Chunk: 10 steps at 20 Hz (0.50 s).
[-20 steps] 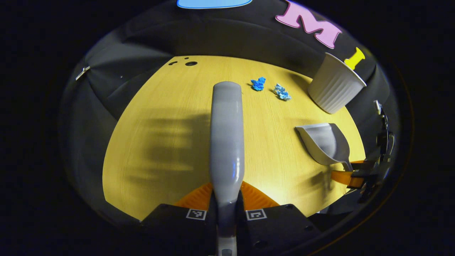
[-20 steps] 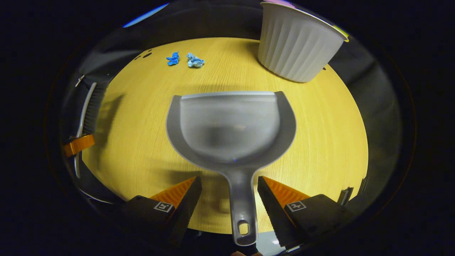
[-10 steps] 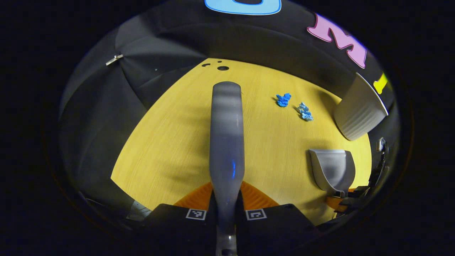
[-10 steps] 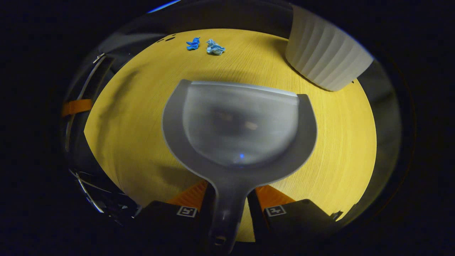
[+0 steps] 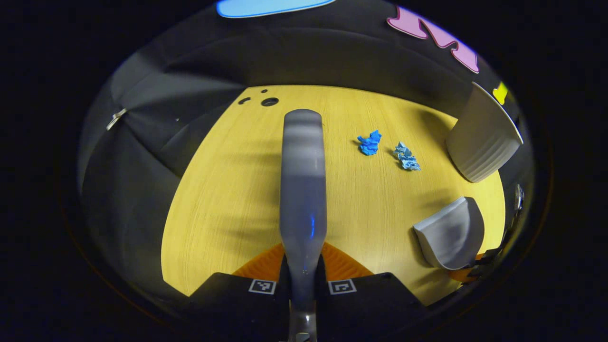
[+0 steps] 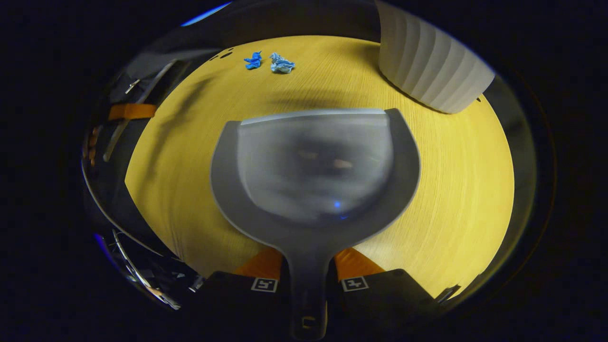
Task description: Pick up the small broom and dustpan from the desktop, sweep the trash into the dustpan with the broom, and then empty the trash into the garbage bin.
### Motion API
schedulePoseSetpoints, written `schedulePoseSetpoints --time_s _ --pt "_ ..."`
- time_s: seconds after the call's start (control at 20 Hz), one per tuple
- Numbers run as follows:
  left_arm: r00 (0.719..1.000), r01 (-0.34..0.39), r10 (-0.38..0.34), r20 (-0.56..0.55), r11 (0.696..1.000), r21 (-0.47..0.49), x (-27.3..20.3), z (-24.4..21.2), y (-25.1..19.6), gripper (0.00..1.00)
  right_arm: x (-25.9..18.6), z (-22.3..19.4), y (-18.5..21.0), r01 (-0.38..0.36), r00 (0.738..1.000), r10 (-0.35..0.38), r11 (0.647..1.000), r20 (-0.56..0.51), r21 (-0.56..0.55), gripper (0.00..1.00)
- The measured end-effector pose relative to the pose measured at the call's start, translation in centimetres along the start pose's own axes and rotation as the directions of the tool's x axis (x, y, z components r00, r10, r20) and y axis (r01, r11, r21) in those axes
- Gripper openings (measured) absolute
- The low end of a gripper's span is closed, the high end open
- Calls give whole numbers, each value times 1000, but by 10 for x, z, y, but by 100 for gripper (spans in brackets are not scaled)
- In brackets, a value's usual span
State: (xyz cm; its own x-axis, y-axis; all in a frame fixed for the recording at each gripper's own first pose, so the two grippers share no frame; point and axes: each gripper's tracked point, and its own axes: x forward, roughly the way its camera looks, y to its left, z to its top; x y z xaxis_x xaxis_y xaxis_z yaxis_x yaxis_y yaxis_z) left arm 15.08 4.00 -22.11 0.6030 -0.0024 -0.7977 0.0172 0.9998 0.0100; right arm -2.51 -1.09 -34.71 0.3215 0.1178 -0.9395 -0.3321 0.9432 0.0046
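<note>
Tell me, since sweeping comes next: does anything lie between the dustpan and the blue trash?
Nothing visible does. Bare desktop runs from the dustpan lip to both paper scraps. The garbage bin stands off to the side, clear of that path.

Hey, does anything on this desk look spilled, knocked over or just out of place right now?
Only the trash: two crumpled blue scraps lie loose on the desktop, left of the upright white bin. The broom and dustpan are both gripped, and nothing looks tipped or damaged.
</note>
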Motion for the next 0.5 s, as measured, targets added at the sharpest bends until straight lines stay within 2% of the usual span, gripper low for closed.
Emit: schedulePoseSetpoints --time_s 0.05,0.1,0.2,0.35,0.45,0.5 --pt "1000 13 -13 -16 1000 9 11 9 1 29 -2 3 -1 3 1000 -3 1000 9 -7 34" --pt "1000 13 -12 -25 999 42 23 19 6 26 -4 4 0 6 1000 -5 1000 14 -13 33" --pt "999 -5 13 -45 987 164 45 38 13 26 -10 4 -3 17 999 -16 999 28 -42 33" --pt "995 9 25 -95 943 334 72 54 7 26 -18 3 -3 33 999 -30 996 43 -82 33" --pt "993 0 47 -104 913 408 86 67 5 26 -20 1 1 27 999 -24 996 39 -84 33" --pt "992 -4 58 -110 898 440 92 71 3 29 -21 1 3 22 999 -19 996 40 -88 33"
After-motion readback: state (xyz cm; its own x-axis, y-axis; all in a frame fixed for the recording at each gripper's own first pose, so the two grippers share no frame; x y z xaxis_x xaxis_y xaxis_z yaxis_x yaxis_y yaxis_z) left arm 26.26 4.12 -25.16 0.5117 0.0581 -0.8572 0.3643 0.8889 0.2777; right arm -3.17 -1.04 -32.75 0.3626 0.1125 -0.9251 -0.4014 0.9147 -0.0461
